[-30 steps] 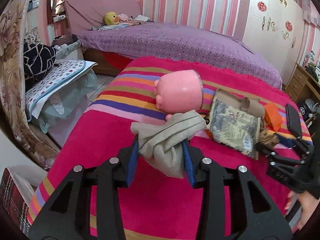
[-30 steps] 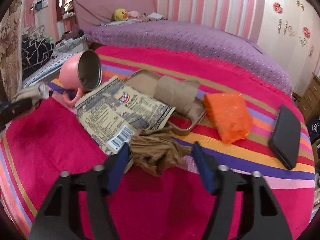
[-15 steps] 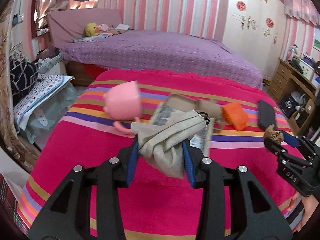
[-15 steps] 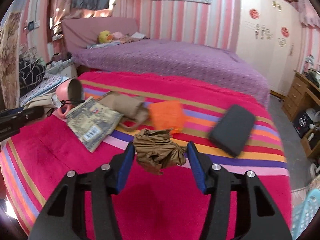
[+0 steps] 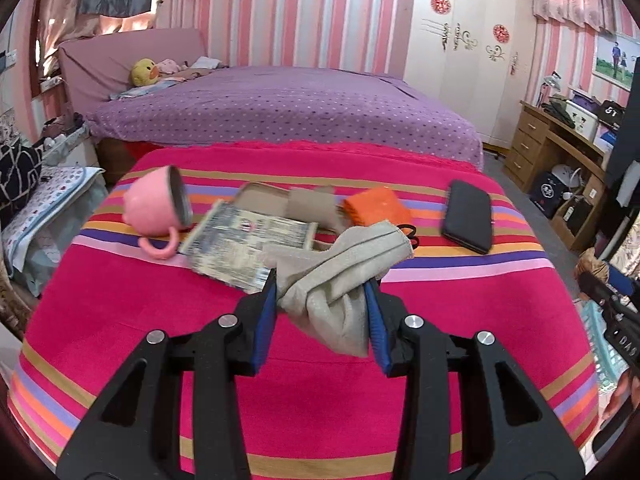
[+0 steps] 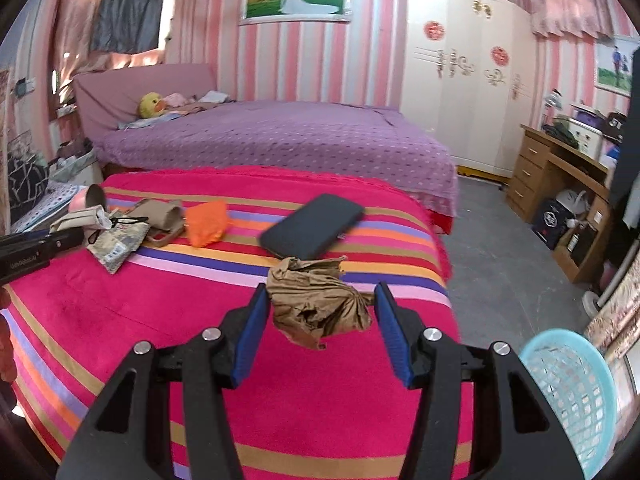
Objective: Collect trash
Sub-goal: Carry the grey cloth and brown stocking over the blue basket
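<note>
My left gripper (image 5: 320,300) is shut on a crumpled grey mask (image 5: 340,276) and holds it above the striped blanket (image 5: 280,400). My right gripper (image 6: 320,304) is shut on a crumpled brown paper wad (image 6: 316,304), lifted over the blanket's right side. A light blue mesh basket (image 6: 572,396) stands on the floor at the lower right of the right wrist view. A printed wrapper (image 5: 244,248), an orange packet (image 5: 378,210) and a brown pouch (image 5: 308,208) lie on the blanket. The left gripper and its mask (image 6: 86,218) show at the left of the right wrist view.
A pink mug (image 5: 158,210) lies on its side at the left. A black phone (image 5: 468,216) lies at the right. A purple bed (image 5: 280,116) is behind. A wooden desk (image 6: 560,184) stands at the right, with grey floor (image 6: 500,248) between.
Both grippers have pulled back and swung right, each still holding its item. The basket has come into the right wrist view.
</note>
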Available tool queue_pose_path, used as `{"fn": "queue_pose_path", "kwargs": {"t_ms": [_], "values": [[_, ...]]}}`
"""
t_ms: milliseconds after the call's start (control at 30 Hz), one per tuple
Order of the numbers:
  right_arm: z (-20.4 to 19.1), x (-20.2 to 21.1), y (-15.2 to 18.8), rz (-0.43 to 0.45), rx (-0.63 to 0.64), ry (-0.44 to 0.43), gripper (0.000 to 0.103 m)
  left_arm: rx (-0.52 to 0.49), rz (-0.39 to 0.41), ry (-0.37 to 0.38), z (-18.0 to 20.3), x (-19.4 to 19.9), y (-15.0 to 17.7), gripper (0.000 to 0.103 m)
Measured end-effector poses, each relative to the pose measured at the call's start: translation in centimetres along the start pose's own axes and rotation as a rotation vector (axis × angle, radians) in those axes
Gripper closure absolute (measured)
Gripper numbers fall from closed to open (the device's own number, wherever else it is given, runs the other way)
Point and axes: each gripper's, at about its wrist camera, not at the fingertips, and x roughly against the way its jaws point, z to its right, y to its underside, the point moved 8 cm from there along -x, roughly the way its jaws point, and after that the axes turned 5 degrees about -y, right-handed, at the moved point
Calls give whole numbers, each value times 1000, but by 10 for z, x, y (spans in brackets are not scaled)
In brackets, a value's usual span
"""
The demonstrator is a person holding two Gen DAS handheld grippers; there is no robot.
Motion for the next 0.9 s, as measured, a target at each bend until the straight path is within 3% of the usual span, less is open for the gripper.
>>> {"fn": "queue_pose_path", "kwargs": {"t_ms": [900], "values": [[85,12,29,2,-75,57,50,-139,-3,76,124,7,31,64]]}}
